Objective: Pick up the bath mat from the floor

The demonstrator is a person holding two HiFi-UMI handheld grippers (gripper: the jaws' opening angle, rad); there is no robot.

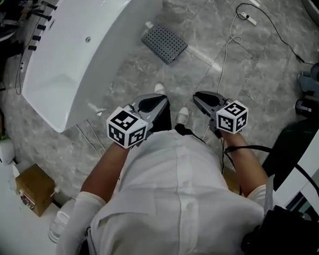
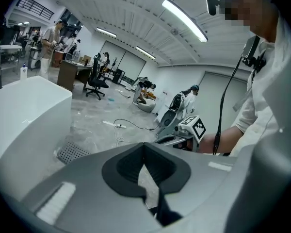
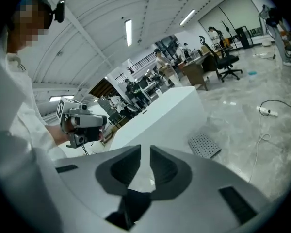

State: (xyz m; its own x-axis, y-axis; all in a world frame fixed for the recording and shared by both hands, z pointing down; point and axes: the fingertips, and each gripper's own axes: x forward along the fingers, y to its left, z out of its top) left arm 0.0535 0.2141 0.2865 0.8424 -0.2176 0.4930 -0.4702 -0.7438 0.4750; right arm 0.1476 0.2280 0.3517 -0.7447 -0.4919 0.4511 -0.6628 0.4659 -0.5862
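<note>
The bath mat [image 1: 165, 43] is a grey perforated rectangle lying flat on the marble floor, beside the end of the white bathtub [image 1: 85, 47]. It also shows small in the left gripper view [image 2: 72, 152] and the right gripper view [image 3: 204, 145]. Both grippers are held at waist height, well short of the mat and pointing forward. My left gripper [image 1: 158, 99] has its jaw tips touching [image 2: 144, 148], with nothing between them. My right gripper [image 1: 199, 98] shows a narrow gap between its jaws [image 3: 145, 149], and that gap is empty.
A white cable with a power strip [image 1: 244, 16] trails over the floor to the right of the mat. A cardboard box [image 1: 36, 189] sits at the lower left, and grey equipment [image 1: 313, 89] stands at the right edge. The person's shoes [image 1: 182, 112] stand between the grippers.
</note>
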